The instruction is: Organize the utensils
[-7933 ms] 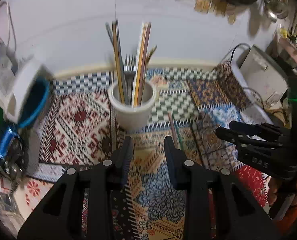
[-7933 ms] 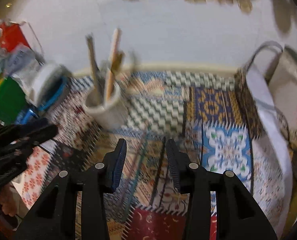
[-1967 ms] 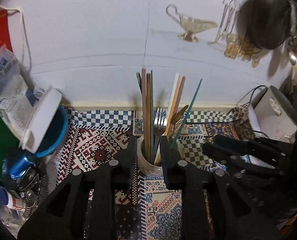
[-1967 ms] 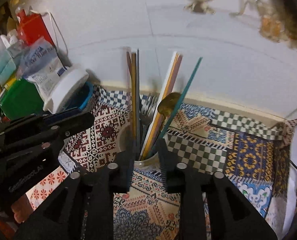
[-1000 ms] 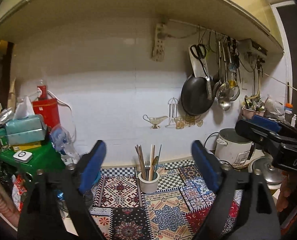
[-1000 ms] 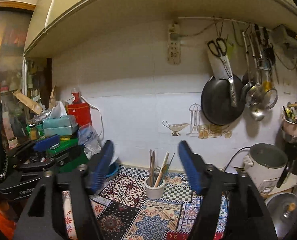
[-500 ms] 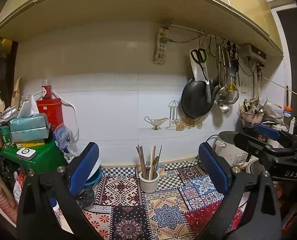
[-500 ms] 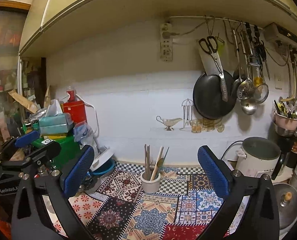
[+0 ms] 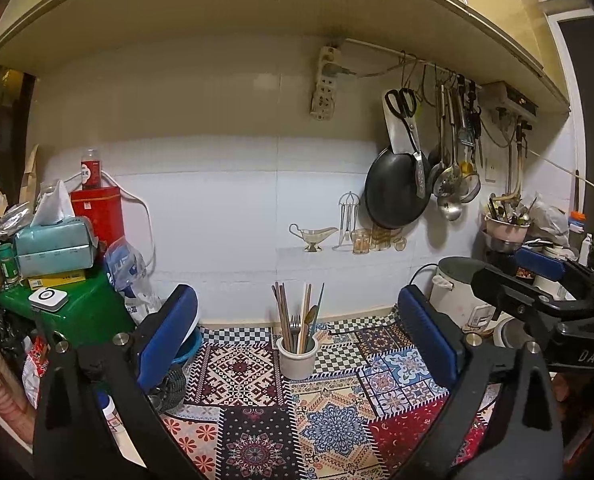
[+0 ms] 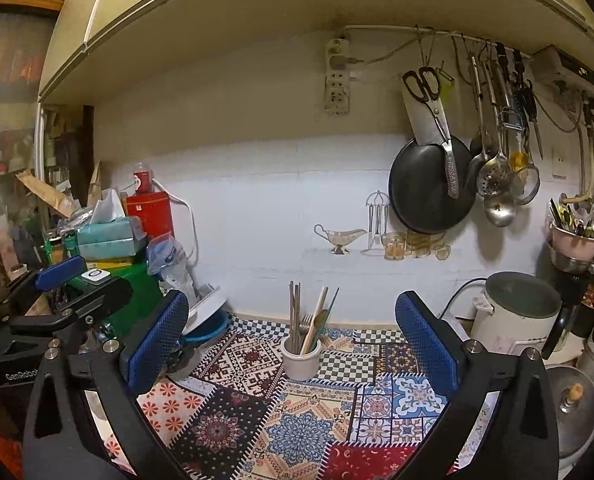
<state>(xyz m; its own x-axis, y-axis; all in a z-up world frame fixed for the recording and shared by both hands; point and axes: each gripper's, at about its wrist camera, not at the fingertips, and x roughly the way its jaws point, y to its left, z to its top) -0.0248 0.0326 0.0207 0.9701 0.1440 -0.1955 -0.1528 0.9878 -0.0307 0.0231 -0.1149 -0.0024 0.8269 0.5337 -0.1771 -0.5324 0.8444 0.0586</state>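
A white cup (image 9: 297,357) stands on the patterned mat (image 9: 329,428) near the wall and holds several chopsticks, a fork and a spoon upright (image 9: 299,320). It also shows in the right wrist view (image 10: 300,356). My left gripper (image 9: 297,344) is wide open and empty, well back from the cup. My right gripper (image 10: 291,350) is wide open and empty, also well back. Each gripper shows in the other's view: the right one (image 9: 537,292) at the right, the left one (image 10: 65,296) at the left.
A green box (image 9: 69,312) with tissues and jars stands at the left, beside a blue bowl with a white lid (image 10: 207,322). A rice cooker (image 10: 513,312) and pots stand at the right. A pan (image 10: 429,192) and ladles hang on the wall.
Both grippers have pulled far back from the cup and opened wide. The cup now holds the teal chopstick too.
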